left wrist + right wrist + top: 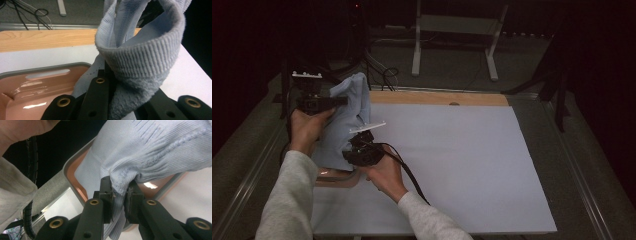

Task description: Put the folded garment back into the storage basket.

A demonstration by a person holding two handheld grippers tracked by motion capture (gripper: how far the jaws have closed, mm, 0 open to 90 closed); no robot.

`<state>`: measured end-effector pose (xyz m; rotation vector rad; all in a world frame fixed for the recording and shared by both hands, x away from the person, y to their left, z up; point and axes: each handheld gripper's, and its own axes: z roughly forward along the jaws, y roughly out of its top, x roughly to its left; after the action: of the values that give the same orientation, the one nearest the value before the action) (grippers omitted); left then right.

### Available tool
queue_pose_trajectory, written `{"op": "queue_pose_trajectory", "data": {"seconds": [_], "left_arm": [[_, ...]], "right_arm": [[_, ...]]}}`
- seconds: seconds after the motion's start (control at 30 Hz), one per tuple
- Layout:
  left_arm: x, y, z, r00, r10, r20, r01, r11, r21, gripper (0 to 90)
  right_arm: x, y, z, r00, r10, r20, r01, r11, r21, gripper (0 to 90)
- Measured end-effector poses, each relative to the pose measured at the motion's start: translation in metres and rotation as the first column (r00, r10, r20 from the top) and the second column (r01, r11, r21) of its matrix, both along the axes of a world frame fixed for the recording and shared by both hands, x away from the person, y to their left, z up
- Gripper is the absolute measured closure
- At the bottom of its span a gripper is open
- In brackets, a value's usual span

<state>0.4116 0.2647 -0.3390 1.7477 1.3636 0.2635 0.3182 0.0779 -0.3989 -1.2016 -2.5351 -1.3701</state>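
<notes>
- While both grippers hold the pale blue knit garment [344, 117] up above the pink tray [337, 178] at the table's left, its hanging bulk could sweep the tray's rim and drag it sideways.
- The right gripper [120, 195], jaws pinched on a thin fold of hem, looks likeliest to lose its bite if the hands pull apart.
- The left gripper [111, 82], clamped narrow on bunched ribbed cuff, could snag the loops.
</notes>
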Motion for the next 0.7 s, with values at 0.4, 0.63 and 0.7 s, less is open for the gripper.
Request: {"op": "queue_pose_trajectory", "data": {"seconds": [0.4, 0.63, 0.7], "left_arm": [[-0.005, 0.007, 0.002, 0.9999, 0.010, 0.013, -0.010, 1.0000, 0.001, 86.9], [-0.007, 0.010, 0.001, 0.9998, 0.015, 0.011, -0.015, 0.9999, 0.007, 86.9], [-0.007, 0.011, 0.001, 0.9998, 0.017, 0.010, -0.017, 0.9998, 0.010, 86.9]], "right_arm": [[0.003, 0.007, -0.004, 1.0000, -0.008, 0.003, 0.008, 1.0000, -0.005, 79.0], [0.003, 0.011, -0.007, 1.0000, -0.002, 0.004, 0.002, 1.0000, -0.001, 79.0], [0.003, 0.013, -0.008, 1.0000, -0.006, 0.003, 0.006, 1.0000, 0.002, 79.0]]}}
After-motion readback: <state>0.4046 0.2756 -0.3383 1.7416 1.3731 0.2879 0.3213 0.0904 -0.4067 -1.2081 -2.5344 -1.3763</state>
